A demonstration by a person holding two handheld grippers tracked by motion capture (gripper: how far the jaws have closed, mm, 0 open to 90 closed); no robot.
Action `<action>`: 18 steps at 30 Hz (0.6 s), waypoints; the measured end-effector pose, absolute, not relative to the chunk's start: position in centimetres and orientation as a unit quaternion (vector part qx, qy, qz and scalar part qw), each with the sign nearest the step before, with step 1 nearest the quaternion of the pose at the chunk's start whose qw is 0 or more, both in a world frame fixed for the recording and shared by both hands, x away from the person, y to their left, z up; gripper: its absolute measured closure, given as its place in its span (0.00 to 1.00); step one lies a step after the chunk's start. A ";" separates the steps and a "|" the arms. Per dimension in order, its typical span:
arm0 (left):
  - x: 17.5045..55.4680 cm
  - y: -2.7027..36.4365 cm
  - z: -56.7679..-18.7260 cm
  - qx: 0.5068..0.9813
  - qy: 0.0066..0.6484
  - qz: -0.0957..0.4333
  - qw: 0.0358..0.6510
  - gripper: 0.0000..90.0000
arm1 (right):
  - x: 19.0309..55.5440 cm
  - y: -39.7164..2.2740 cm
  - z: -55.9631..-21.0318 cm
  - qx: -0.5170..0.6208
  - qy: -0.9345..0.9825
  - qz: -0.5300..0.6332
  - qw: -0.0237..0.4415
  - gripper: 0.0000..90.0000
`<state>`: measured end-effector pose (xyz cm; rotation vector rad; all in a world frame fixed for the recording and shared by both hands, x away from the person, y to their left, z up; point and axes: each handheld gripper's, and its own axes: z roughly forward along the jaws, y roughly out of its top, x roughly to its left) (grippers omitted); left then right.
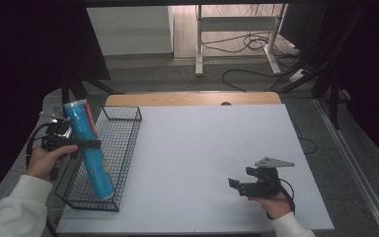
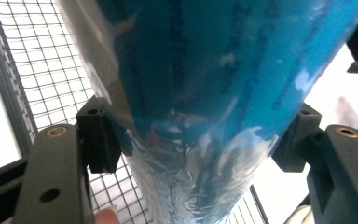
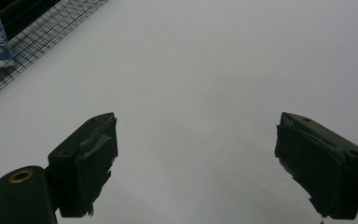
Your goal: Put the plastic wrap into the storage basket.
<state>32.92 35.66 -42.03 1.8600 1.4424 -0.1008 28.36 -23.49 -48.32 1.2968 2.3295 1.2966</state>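
While the left hand-held gripper (image 1: pixel 86 143) clamps the blue tube (image 1: pixel 90 148) mid-length, its long axis slants down into the wire basket (image 1: pixel 123 163) at the desk's (image 1: pixel 212 163) left; the right hand-held gripper (image 1: pixel 237 186) rests well apart, jaws spread, empty.

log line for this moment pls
left gripper: shut on blue packet, tilted, lower end in wire basket | right gripper: open, idle over white table
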 end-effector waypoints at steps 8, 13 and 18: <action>35.8 33.6 -43.4 0.695 0.632 -0.032 0.342 0.35 | 28.5 -23.6 -48.3 0.442 0.778 0.436 0.091 0.15; 37.6 31.9 -44.6 0.687 0.656 -0.023 0.312 0.35 | 28.6 -23.5 -48.4 0.442 0.779 0.436 0.090 0.15; 39.1 30.5 -45.9 0.681 0.673 -0.014 0.288 0.35 | 28.6 -23.5 -48.5 0.440 0.781 0.435 0.090 0.15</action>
